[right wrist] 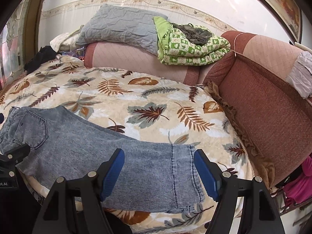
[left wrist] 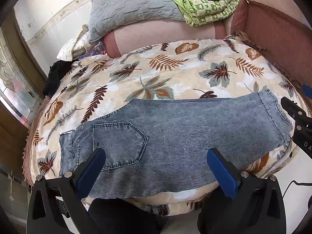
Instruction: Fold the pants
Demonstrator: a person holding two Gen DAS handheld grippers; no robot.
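Across the near edge of the bed, on a leaf-print blanket (left wrist: 175, 66), lie the pants (left wrist: 175, 136): pale blue denim, already laid one leg over the other so they form a single long band. The waist and a back pocket (left wrist: 120, 144) sit toward my left; the hemmed cuffs (right wrist: 185, 175) sit toward my right.

I judge the denim to be soft but fairly weighty, limp enough to sag and drag when lifted, and grippy rather than slippery against the plush blanket. It will not hold a crease by stiffness alone. The stitched, doubled parts look like the firmest places to pinch: the waistband corner on the left and the cuff hem on the right, taking both layers at once.

My left gripper (left wrist: 156, 167) hangs over the pocket area, its blue fingers wide apart and holding nothing. My right gripper (right wrist: 159, 173) hangs over the cuffs, also spread apart and empty; whether its fingers touch the cloth I cannot tell.

Farther back, a grey pillow (left wrist: 132, 5) and a folded green quilt (right wrist: 191, 46) rest on a pink sofa back (right wrist: 140, 64).
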